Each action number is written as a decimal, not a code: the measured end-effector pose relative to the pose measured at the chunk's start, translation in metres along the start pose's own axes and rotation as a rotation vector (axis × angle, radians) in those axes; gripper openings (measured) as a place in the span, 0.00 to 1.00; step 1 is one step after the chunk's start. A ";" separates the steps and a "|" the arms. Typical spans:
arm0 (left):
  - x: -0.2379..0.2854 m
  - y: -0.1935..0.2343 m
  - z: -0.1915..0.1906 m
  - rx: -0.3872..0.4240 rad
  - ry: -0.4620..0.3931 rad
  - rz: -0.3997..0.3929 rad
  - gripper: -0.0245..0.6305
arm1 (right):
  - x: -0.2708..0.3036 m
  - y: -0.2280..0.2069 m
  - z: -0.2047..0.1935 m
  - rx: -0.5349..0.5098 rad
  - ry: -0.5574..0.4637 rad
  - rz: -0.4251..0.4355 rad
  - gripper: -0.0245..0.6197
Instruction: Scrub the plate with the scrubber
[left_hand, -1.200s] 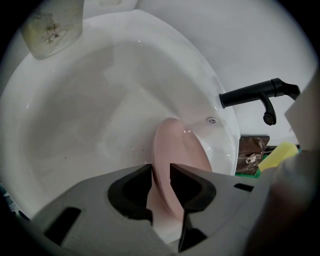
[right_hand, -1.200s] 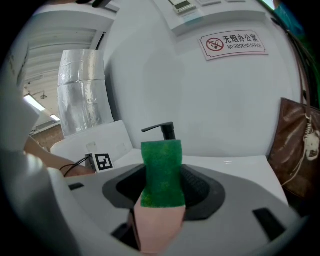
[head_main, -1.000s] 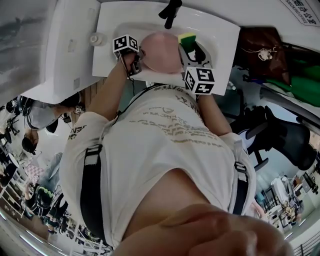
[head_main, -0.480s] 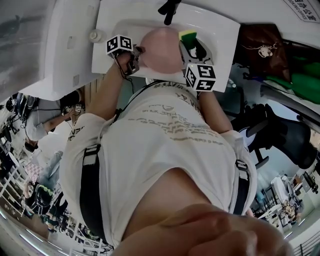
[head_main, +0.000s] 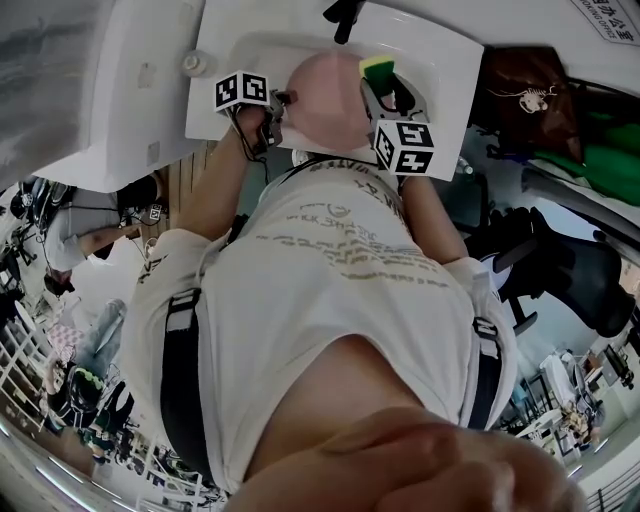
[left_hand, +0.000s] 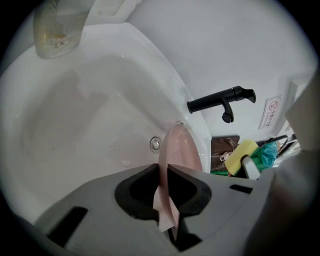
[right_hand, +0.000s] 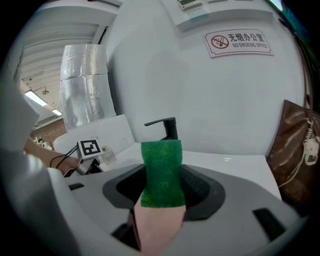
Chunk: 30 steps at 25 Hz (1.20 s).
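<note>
Left gripper (left_hand: 163, 175) is clamping the pink plate (head_main: 325, 95) by its rim, its jaws having just been closing on it. The plate is standing edge-on over the sink (head_main: 440, 60), top centre. Right gripper (right_hand: 161, 187) is gripping the green scrubber (right_hand: 161, 165) at the plate's upper-right edge.

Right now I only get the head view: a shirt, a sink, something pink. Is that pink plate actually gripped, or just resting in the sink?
Observer: Gripped. The left gripper view shows the left hand-held gripper with its jaws, which have just been closing, pinching the pink plate edge-on by its rim.
Visitor: And the yellow block on the other side?
Observer: That's a sponge. The right gripper view shows its green scouring face, clamped in the right hand-held gripper.
Visitor: Anything I'm missing beyond the sink?
Observer: A silver foil-wrapped duct stands past the counter, left of the black tap.
</note>
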<state>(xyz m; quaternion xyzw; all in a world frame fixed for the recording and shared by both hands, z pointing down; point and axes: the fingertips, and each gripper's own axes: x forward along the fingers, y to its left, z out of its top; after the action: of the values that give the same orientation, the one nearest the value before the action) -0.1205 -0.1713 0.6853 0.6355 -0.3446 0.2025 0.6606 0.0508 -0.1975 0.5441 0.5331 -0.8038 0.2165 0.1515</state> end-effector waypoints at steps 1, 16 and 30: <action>-0.001 -0.002 0.000 0.020 -0.005 -0.004 0.12 | 0.002 -0.001 -0.004 -0.007 0.027 -0.002 0.38; -0.014 -0.041 0.004 0.132 -0.061 -0.120 0.12 | 0.022 -0.036 -0.062 0.016 0.455 -0.207 0.38; -0.008 -0.078 -0.008 0.258 -0.044 -0.203 0.12 | 0.039 -0.037 -0.051 -0.092 0.435 -0.298 0.39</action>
<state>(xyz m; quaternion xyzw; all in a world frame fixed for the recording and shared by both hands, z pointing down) -0.0696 -0.1703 0.6256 0.7508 -0.2642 0.1633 0.5829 0.0706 -0.2144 0.6133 0.5790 -0.6740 0.2646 0.3749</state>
